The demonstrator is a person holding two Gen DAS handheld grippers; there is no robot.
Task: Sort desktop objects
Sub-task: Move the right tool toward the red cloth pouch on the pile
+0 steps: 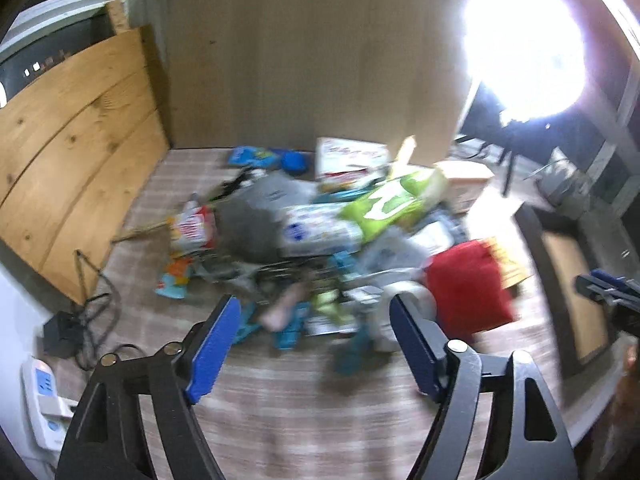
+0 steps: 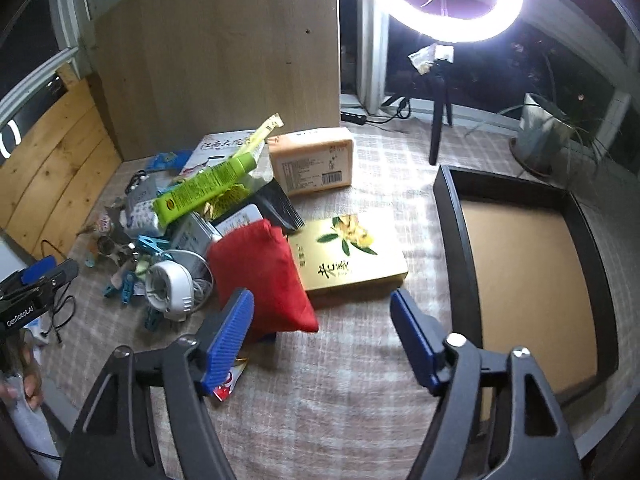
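Note:
A cluttered pile lies on the checked tablecloth: a red pouch (image 2: 262,276), a gold box (image 2: 348,256), a peach box (image 2: 312,160), a green tube (image 2: 204,190), a white round device (image 2: 168,292) and teal clips (image 2: 124,286). My right gripper (image 2: 322,316) is open and empty, just in front of the red pouch and gold box. My left gripper (image 1: 314,320) is open and empty, in front of the blurred pile, with the red pouch (image 1: 468,288) to its right and the green tube (image 1: 392,204) behind. Each gripper shows at the edge of the other's view.
A black-framed tray (image 2: 452,216) with a brown floor stands at the right. A ring light (image 2: 456,4) on a tripod and a potted plant (image 2: 548,132) stand at the back. Wooden boards (image 1: 72,152) lean at the left, with cables and a power strip (image 1: 42,392).

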